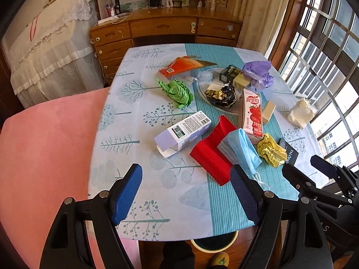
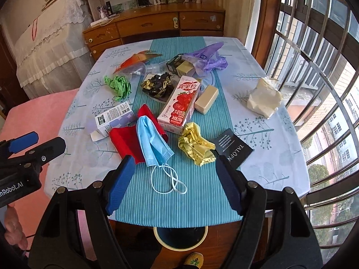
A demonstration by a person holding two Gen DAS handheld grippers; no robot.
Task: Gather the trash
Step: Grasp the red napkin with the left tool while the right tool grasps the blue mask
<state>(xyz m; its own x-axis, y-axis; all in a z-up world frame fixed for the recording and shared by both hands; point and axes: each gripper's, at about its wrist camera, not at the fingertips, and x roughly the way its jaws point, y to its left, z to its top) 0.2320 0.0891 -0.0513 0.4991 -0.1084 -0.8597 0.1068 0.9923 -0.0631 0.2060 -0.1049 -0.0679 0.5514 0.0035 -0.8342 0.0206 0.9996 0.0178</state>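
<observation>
1. The left gripper (image 1: 187,192) points steeply down over the near edge of the table (image 1: 170,213), its blue-padded jaws spread wide with nothing between them.
2. The right gripper (image 2: 174,183) is tilted down the same way beside it, jaws likewise wide apart and empty; the ear loops of the blue face mask (image 2: 152,143) lie on the cloth between its fingers in the right wrist view, untouched.
3. A hand (image 2: 13,231) grips the left tool's handle at the lower left of the right wrist view.
4. The trash is scattered across the tablecloth: a red folded sheet (image 1: 211,154) under the mask, a white carton box (image 1: 184,132), a strawberry drink carton (image 2: 179,105), crumpled yellow wrapper (image 2: 196,143), crumpled green paper (image 1: 177,90), a purple plastic bag (image 2: 206,59) and a crumpled white paper (image 2: 263,99).
5. A clear glass plate (image 1: 202,85) holds a crumpled black-and-gold wrapper (image 1: 222,95).
6. A round bin (image 2: 180,235) stands on the floor under the table's near edge; its contents cannot be made out.
</observation>
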